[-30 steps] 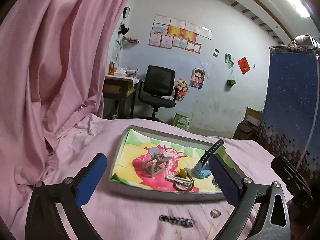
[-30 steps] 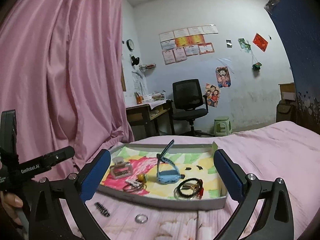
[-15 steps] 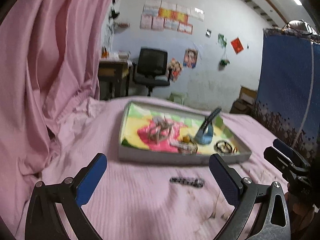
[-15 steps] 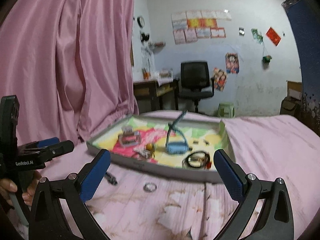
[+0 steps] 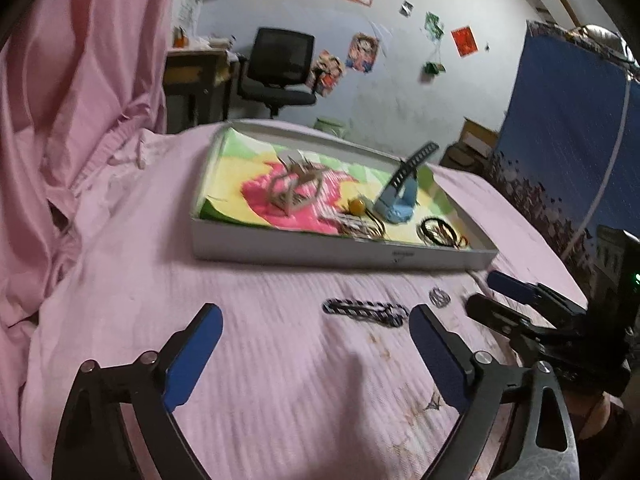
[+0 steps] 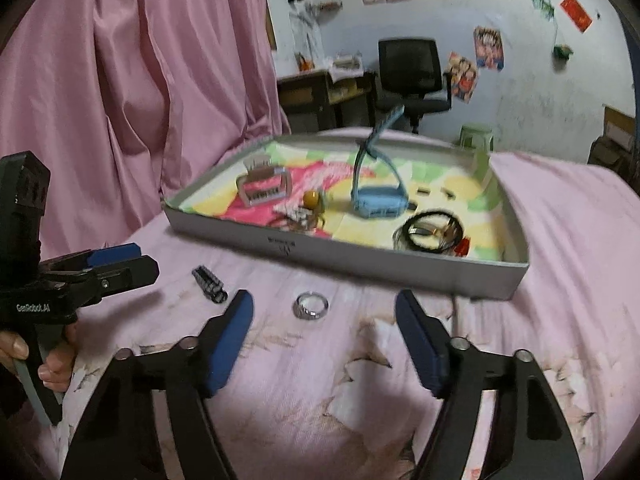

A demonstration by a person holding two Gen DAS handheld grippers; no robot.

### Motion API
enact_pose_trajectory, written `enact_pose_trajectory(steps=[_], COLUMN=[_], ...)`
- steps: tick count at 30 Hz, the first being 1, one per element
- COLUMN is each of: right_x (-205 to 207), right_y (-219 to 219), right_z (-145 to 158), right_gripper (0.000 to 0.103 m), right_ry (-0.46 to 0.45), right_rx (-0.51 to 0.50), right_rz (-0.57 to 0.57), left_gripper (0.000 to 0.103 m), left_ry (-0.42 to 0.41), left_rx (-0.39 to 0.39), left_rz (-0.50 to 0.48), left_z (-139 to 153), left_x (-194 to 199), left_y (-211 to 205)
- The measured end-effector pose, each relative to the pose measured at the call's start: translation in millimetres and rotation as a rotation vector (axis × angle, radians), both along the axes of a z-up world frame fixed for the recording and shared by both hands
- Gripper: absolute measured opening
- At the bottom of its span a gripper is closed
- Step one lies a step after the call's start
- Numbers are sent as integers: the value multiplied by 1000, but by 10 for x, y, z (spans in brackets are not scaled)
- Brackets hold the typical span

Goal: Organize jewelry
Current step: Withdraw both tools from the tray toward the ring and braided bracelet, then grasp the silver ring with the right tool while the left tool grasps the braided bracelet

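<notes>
A grey tray (image 5: 340, 250) (image 6: 360, 258) with a colourful lining sits on the pink bed. It holds a hair claw (image 5: 294, 188) (image 6: 264, 188), a blue watch (image 5: 396, 204) (image 6: 378, 200), an amber bead (image 6: 311, 198) and black bands (image 5: 440, 232) (image 6: 434, 230). On the sheet in front lie a black-and-white bracelet (image 5: 364, 312) (image 6: 210, 282) and a silver ring (image 5: 439, 297) (image 6: 312, 305). My left gripper (image 5: 316, 354) is open, low over the sheet, just short of the bracelet. My right gripper (image 6: 324, 340) is open with the ring just ahead between its fingers.
Pink curtain (image 5: 72, 80) hangs on the left. A desk (image 5: 196, 76) and black office chair (image 5: 280, 68) stand beyond the bed. A blue patterned cloth (image 5: 568, 120) rises at the right. A hand (image 6: 52, 360) holds the left gripper's handle.
Both grippers have tipped down and dropped toward the sheet. The bracelet and ring now sit closer to the fingers. The tray's contents have not moved.
</notes>
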State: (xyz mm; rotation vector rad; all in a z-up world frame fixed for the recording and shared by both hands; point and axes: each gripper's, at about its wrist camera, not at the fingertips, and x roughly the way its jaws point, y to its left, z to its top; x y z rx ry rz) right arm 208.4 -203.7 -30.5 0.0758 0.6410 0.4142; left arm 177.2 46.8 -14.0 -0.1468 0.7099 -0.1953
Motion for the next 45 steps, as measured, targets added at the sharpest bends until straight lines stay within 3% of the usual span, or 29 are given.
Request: enact_pose_trajectory(steps=[4,15,18,34,39,45], right_x=[82,239,263,273,271,266], right_y=[35,124,103,-62,-56,-42], right_z=[-88,-174,-185,-219,-220,-219], right_gripper=[46,29,19,19,19,19], right_ry=[49,99,106,108,108,104], right_rx=[-9,-13,2,47,45,45], right_rz=[8,48,46,-36,-35,-28], left_gripper=[90,90,88,72,58,57], left_ry=[51,90,101,144,146,130], left_rx=[4,7,8,103,110,100], left_rz=[-34,-97,-105,-105,-108,-110], left_z=[-66,-106,-121,-161,-168,-159], left_x=[85,227,274,423,435,402], left_y=[-55,-203,-255,-464,-479,-464])
